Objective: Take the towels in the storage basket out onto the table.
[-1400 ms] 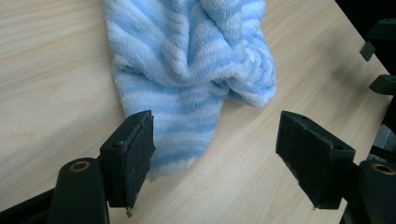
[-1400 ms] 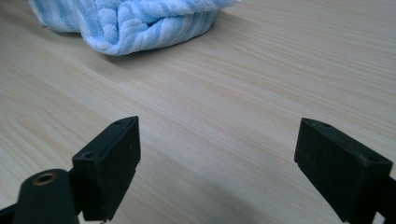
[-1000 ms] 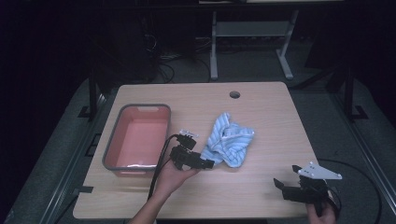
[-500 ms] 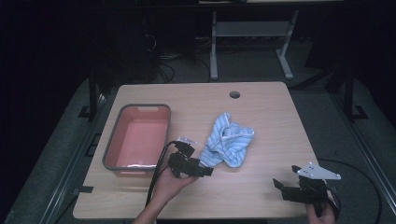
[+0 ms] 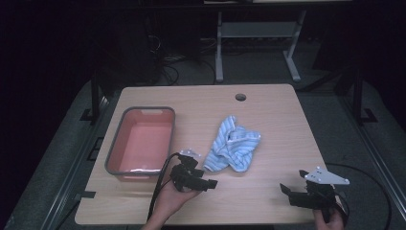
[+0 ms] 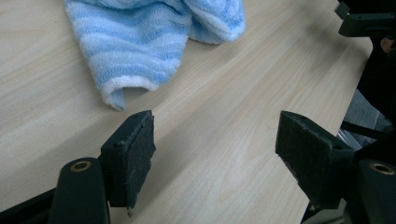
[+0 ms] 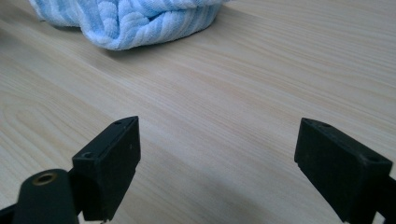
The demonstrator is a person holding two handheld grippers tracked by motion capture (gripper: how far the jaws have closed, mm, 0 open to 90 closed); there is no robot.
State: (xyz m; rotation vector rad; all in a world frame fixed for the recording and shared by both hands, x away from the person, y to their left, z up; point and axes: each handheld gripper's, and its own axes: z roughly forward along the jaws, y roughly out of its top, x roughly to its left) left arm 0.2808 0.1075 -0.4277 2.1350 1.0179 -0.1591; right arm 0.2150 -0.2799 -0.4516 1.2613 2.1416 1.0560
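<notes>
Left gripper view is showing the left gripper (image 6: 215,154) gaping wide, its felt-padded jaws holding nothing above pale woodgrain table (image 6: 224,93). In the high view, the right gripper (image 5: 294,191) is sitting lower right, likewise released and empty. A crumpled blue-striped terry towel (image 5: 233,149) is lying mid-frame, just beyond the left gripper. A rectangular grey-rimmed pink tub (image 5: 141,141) is standing centre left.

The wooden table (image 5: 268,120) is looked down on from above its near edge in the high view, facing forward. In the left gripper view it is seen from low and close, facing the striped blue towel (image 6: 140,42). In the right gripper view it is likewise skimmed closely. The towel (image 7: 126,21) is shared by all three views.
</notes>
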